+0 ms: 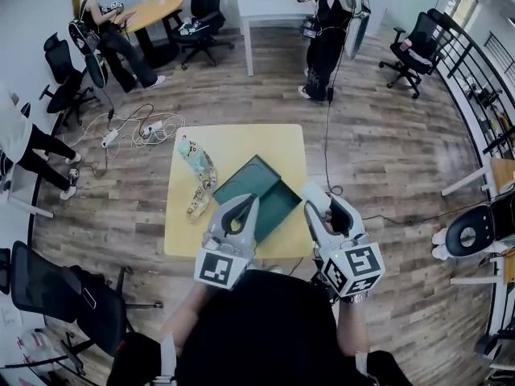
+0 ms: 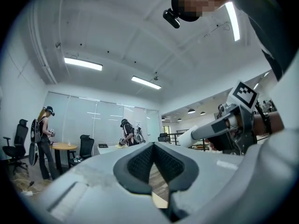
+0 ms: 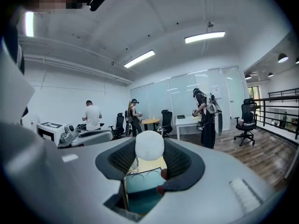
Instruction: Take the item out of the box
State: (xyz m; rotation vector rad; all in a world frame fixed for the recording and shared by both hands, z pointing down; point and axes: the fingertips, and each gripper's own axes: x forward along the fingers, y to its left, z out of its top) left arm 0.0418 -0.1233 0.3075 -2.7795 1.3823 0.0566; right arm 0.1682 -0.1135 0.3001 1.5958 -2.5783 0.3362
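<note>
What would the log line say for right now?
left gripper: shut, empty | right gripper: shut on white item, out of teal box

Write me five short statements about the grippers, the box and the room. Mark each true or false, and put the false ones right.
1. The right gripper holds a white rounded item between its jaws. True.
2. The left gripper holds the patterned pack. False: its jaws are together with nothing between them, and the pack lies on the table.
3. The teal box sits on a yellow table. True.
4. The patterned pack lies inside the box. False: it lies on the table beside the box, on the left in the head view.
5. Nobody else is in the room. False: several people are there, one of them standing by a white table.
</note>
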